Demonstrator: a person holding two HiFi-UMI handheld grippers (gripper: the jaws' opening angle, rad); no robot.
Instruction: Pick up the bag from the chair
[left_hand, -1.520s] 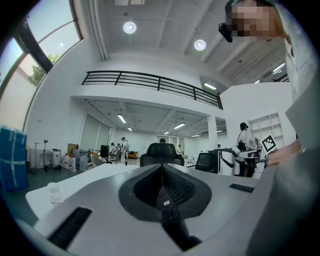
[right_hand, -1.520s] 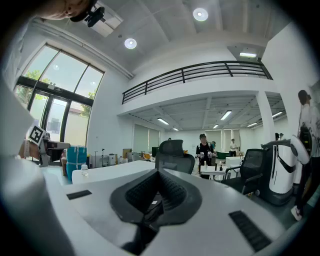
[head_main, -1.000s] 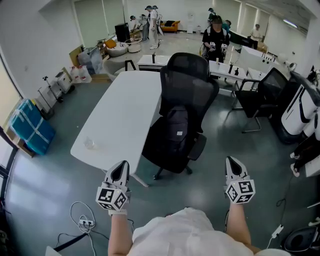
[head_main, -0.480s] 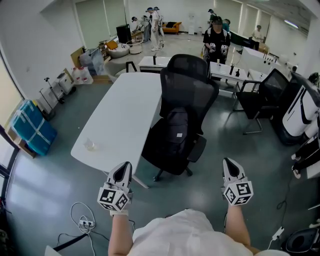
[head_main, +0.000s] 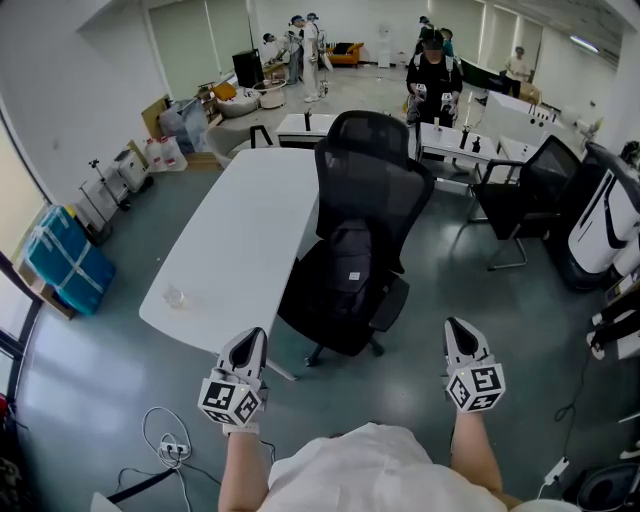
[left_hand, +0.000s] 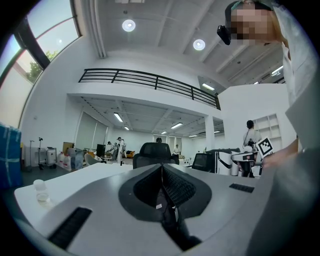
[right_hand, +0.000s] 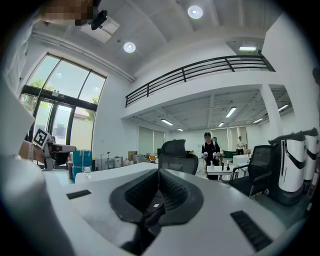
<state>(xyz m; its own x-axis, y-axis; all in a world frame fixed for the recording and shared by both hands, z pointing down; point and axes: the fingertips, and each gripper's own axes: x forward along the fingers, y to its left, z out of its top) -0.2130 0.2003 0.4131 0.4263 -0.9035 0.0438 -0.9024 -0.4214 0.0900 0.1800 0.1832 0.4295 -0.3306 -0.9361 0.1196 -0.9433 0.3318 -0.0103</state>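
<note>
black bag (head_main: 350, 262) upright on black chair (head_main: 372, 180) seat against backrest, white tabletop (head_main: 240, 225) at chair's 9 o'clock, left gripper (head_main: 246, 342) and right gripper (head_main: 460, 336) both closed, empty, bag well apart toward 12 o'clock

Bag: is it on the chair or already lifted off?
On the chair. The bag stands upright on the chair seat, against its backrest; left gripper and right gripper sit short of it, jaws shut and empty.
</note>
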